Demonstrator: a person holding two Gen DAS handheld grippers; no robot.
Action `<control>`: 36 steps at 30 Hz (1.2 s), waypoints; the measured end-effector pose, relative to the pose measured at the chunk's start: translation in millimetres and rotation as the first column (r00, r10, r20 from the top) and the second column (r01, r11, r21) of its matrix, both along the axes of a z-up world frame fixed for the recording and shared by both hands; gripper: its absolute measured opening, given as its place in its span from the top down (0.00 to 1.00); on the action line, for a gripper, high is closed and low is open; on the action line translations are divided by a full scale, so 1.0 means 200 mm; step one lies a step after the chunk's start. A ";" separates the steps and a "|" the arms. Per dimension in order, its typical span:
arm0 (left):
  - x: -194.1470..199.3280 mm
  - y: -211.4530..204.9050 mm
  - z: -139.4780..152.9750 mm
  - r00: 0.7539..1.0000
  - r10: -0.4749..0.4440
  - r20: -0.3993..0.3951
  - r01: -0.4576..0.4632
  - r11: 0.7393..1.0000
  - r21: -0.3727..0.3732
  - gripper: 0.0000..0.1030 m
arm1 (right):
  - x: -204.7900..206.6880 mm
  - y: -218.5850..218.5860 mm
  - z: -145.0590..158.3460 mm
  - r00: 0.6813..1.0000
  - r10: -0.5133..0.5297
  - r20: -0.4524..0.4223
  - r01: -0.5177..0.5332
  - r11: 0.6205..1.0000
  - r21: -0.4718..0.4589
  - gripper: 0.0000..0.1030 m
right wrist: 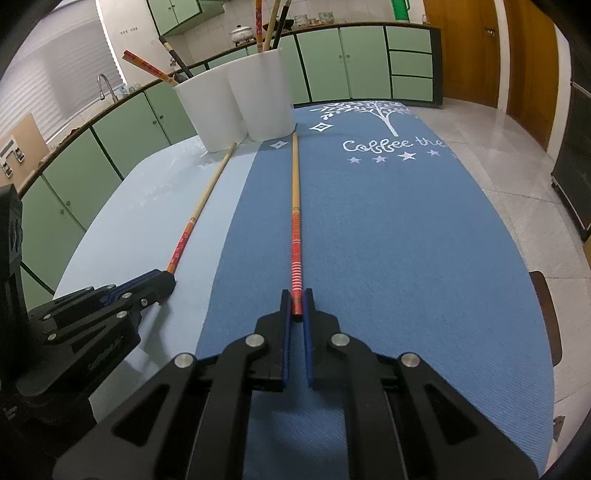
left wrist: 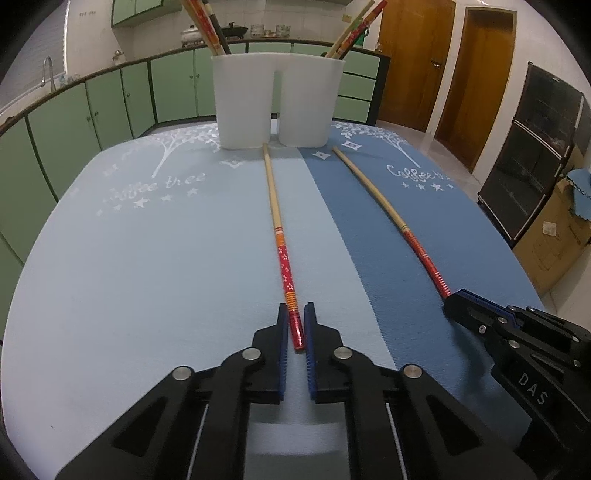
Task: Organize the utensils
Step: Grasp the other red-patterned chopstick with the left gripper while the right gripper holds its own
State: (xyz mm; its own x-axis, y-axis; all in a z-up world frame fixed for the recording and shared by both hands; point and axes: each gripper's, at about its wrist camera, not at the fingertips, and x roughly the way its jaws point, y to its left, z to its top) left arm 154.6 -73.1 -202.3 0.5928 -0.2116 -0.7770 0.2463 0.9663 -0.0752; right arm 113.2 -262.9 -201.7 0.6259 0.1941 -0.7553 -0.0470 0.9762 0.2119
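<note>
Black linkages and blue pads of the left gripper [left wrist: 296, 308] fill the near edge of the left wrist view, its fingers narrowly spread on either side of the red end of a flowered chopstick [left wrist: 282, 254], with a thin gap visible on each side, so they flank it rather than pinch it. That chopstick lies flat on the light blue placemat [left wrist: 147, 258], its pale tip reaching the foot of the white two-compartment holder [left wrist: 277, 99]. On the dark blue placemat [right wrist: 388, 240] lies a striped chopstick [right wrist: 295, 221], its pale tip also near the holder. The right gripper [right wrist: 296, 299] has its fingers close on both sides of the red end; they seem to touch it, though I cannot tell for certain whether they grip. More chopsticks [left wrist: 207, 26] stand tilted in both compartments. Green cabinets [left wrist: 110, 107] run behind the table.
</note>
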 end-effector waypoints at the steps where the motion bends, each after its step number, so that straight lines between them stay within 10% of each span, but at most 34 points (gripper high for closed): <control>1: 0.00 0.00 0.00 1.000 0.001 -0.001 -0.001 1.000 0.000 0.92 | 0.00 0.00 0.00 1.000 0.001 0.000 -0.001 1.000 0.003 0.94; 18: -0.02 -0.01 0.02 0.999 0.041 0.005 -0.041 0.999 -0.022 0.95 | 0.00 0.00 -0.01 1.000 0.001 0.008 -0.001 1.000 0.005 0.95; 36: -0.14 0.07 0.40 0.983 0.026 0.183 -0.021 0.999 -0.033 0.95 | -0.08 -0.04 0.26 0.993 0.005 0.120 -0.002 1.000 -0.019 0.95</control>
